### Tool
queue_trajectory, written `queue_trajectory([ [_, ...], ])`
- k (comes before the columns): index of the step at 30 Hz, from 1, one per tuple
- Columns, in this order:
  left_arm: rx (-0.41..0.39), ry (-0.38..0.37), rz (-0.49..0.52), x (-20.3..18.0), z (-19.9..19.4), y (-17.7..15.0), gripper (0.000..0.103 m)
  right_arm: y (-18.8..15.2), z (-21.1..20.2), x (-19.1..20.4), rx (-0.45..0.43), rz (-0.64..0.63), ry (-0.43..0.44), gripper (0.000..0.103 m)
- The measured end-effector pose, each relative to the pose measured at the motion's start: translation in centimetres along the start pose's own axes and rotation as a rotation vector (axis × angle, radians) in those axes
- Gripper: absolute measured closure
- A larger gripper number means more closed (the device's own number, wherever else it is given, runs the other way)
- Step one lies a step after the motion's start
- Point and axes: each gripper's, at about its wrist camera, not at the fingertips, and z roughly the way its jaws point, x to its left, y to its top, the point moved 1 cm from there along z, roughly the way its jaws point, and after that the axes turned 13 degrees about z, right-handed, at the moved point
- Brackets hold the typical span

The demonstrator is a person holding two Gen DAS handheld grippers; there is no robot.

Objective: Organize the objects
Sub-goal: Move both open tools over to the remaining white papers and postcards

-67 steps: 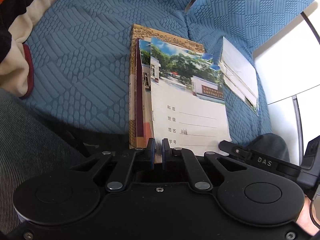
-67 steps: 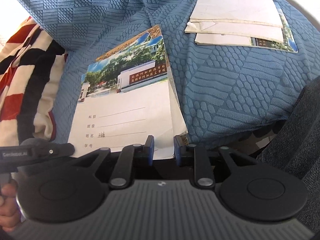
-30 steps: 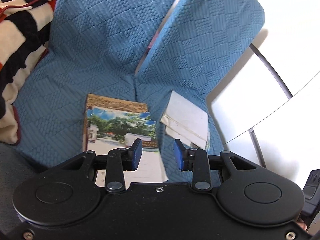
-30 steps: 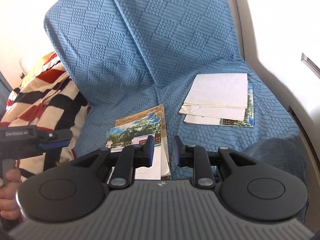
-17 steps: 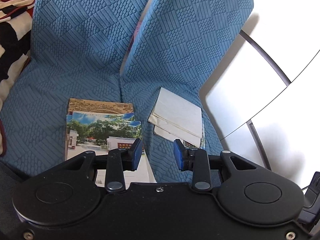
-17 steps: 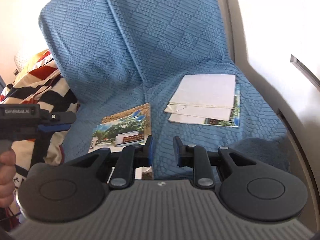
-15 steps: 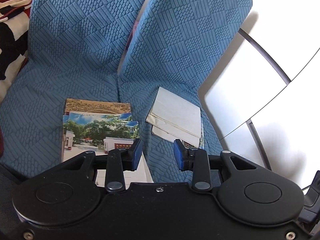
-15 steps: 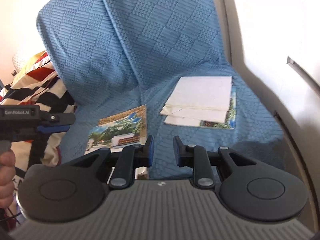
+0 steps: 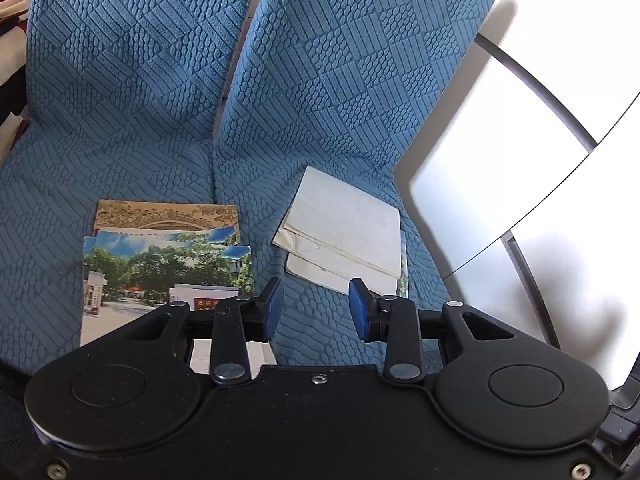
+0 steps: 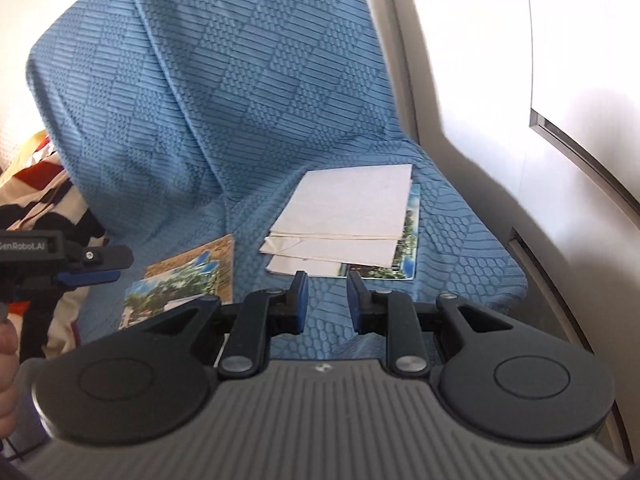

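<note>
A stack of notebooks with photo covers (image 9: 160, 276) lies on the left seat cushion of a blue-covered sofa (image 9: 132, 92); it also shows in the right wrist view (image 10: 180, 284). A second pile of white booklets (image 9: 344, 240) lies on the right cushion, seen too in the right wrist view (image 10: 344, 220). My left gripper (image 9: 314, 310) is open and empty, held above the seat between the two piles. My right gripper (image 10: 325, 300) is open and empty, in front of the white pile. The left gripper's body (image 10: 60, 256) shows at the left of the right wrist view.
A striped red, black and cream blanket (image 10: 36, 196) lies at the sofa's left end. White panels with dark edges (image 9: 520, 128) stand to the right of the sofa; a white wall panel (image 10: 500, 80) shows in the right wrist view.
Both grippers have pulled back and up from the photo-cover stack. The left jaws, shut on the notebook edge 2.2 s ago, now stand open. The view has swung right toward the white pile.
</note>
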Motion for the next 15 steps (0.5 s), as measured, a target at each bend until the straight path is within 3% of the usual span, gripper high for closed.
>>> queue_trajectory([
  [7, 0.013, 0.01, 0.008, -1.3, 3.0, -0.1, 0.069, 0.5, 1.6, -2.0, -0.023, 0.026, -0.037, 0.077],
  [9, 0.018, 0.016, 0.016, -1.6, 4.0, 0.0, 0.069, 0.7, 1.9, -2.6, -0.027, 0.047, -0.043, 0.065],
  [15, 0.025, 0.012, 0.022, -2.0, 6.9, 0.5, 0.069, 1.6, 3.4, -4.2, -0.024, 0.112, -0.036, 0.062],
])
